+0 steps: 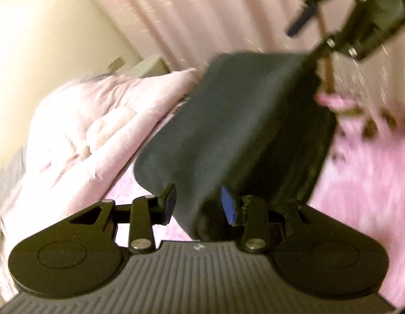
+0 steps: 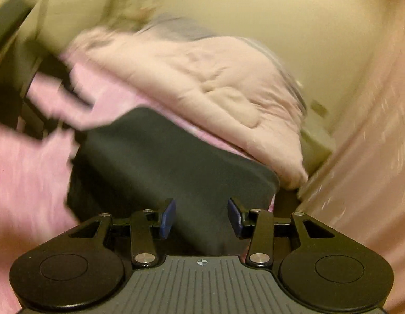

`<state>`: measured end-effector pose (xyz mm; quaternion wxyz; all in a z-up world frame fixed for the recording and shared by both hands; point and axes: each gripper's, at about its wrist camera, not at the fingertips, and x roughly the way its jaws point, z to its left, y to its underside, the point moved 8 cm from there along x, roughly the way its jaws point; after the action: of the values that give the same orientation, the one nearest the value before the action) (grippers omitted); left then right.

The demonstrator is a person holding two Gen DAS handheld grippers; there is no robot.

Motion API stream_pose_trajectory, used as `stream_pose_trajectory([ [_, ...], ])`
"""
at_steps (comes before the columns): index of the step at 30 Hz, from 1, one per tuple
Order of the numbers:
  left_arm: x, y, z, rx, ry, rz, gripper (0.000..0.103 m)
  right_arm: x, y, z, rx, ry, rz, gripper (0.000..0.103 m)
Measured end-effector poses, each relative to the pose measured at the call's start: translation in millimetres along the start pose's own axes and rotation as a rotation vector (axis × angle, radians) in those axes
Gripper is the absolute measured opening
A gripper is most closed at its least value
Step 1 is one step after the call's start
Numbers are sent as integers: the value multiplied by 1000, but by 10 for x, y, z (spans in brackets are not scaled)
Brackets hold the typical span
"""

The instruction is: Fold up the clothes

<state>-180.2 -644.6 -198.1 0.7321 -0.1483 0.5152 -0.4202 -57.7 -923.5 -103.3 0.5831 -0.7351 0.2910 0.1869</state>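
The dark garment (image 1: pixel 236 130) lies on the bed (image 1: pixel 359 196), on the pink sheet, with its long axis running from the left gripper (image 1: pixel 198 204) away to the right gripper (image 1: pixel 317 41). The left gripper stands narrow with a fold of the cloth between its fingers, but whether it pinches firmly I cannot tell. In the right wrist view the right gripper (image 2: pixel 201 216) is half open over the garment (image 2: pixel 163 162) edge, holding nothing clearly. A pale quilt (image 2: pixel 202 83) is heaped just beside the far edge and may hinder the fold.

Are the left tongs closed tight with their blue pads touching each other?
No. In the left wrist view the left tongs stand apart, with a thick fold of the dark garment filling the gap between them.
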Motion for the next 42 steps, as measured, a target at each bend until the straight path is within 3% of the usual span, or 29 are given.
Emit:
stream_pose_trajectory([
  [3, 273, -12, 115, -129, 78, 73, 34, 277, 128, -190, 161, -44, 79, 43],
  [6, 475, 127, 35, -105, 125, 142, 35, 372, 305, -237, 180, -71, 132, 43],
  [9, 514, 147, -54, -72, 120, 153, 35, 363, 323, -230, 151, -80, 140, 43],
  [17, 589, 131, -139, -138, 113, 200, 34, 629, 459, -3, 109, -66, 179, 44],
  [21, 624, 38, -140, -102, 107, 221, 35, 630, 355, -55, 155, -62, 179, 44],
  [23, 558, 8, -61, -136, 92, 229, 38, 507, 294, -88, 188, -48, 174, 48],
  [24, 508, 6, -23, -159, 84, 232, 40, 430, 279, -101, 209, -36, 171, 70],
  [26, 368, 40, 23, -220, 70, 237, 46, 228, 292, -106, 281, -20, 152, 87],
  [27, 275, 71, 33, -260, 65, 239, 49, 131, 312, -97, 323, -21, 148, 87],
  [29, 66, 148, 20, -346, 61, 245, 64, -60, 425, -25, 433, -39, 166, 87],
  [32, -249, 318, -76, -481, 46, 278, 73, -287, 658, 127, 586, -66, 217, 87],
  [36, -661, 503, -189, -664, -10, 309, 85, -523, 894, 327, 699, -68, 307, 87],
  [42, -1109, 571, -238, -765, -76, 295, 94, -922, 871, 502, 771, -26, 306, 87],
])
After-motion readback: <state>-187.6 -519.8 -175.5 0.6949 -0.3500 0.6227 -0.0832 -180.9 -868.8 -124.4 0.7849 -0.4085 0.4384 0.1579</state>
